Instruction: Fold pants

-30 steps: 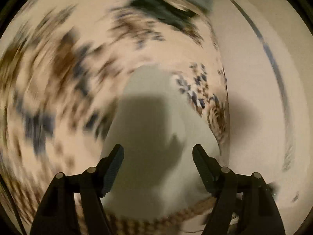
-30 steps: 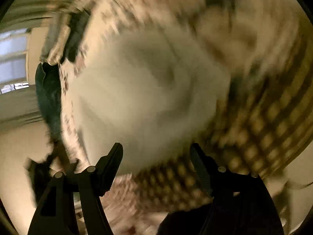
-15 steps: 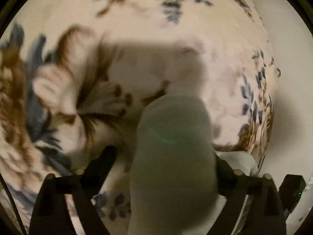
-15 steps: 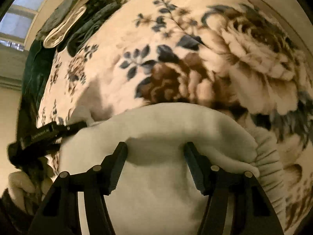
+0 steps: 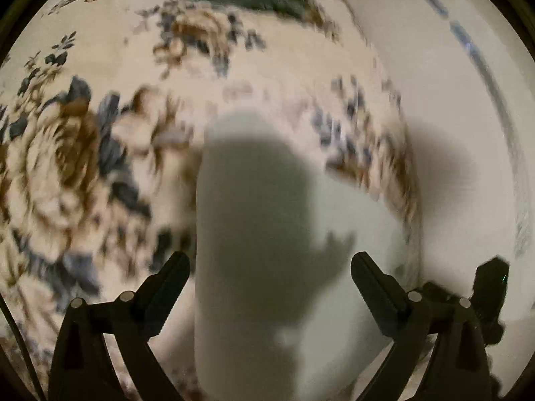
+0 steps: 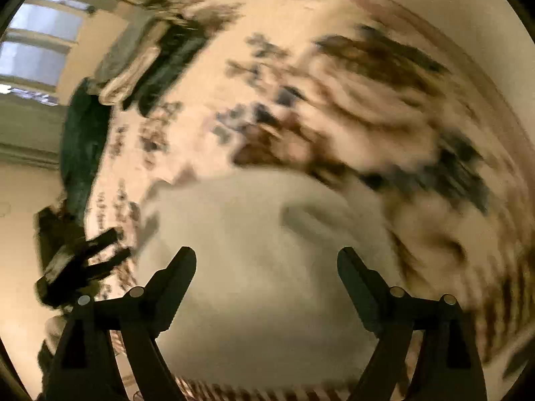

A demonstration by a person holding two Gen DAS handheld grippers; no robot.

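Left wrist view: my left gripper points steeply down over the pants, a pale, folded bundle lying on the floral blanket near its right edge, where the pattern gives way to a plain pale surface. The jaws have just been opening and now stand spread, one on each side of the cloth with a gap to it, pinching nothing. I judge I hold them wide like this because the fold has been laid down and let go.

From the right wrist, my right gripper is likewise spread, its jaws having just been opening, and the pants lie under and between the fingers without being pressed. At the lower left of that view I see what is probably my other gripper, dark and smeared.

Both views are blurred. A shadow covers much of the bundle, so I cannot make out waistband, legs or how many layers are stacked. Its near end is cut off at the bottom. Dark green clothes lie at the blanket's far edge, too blurred to identify.
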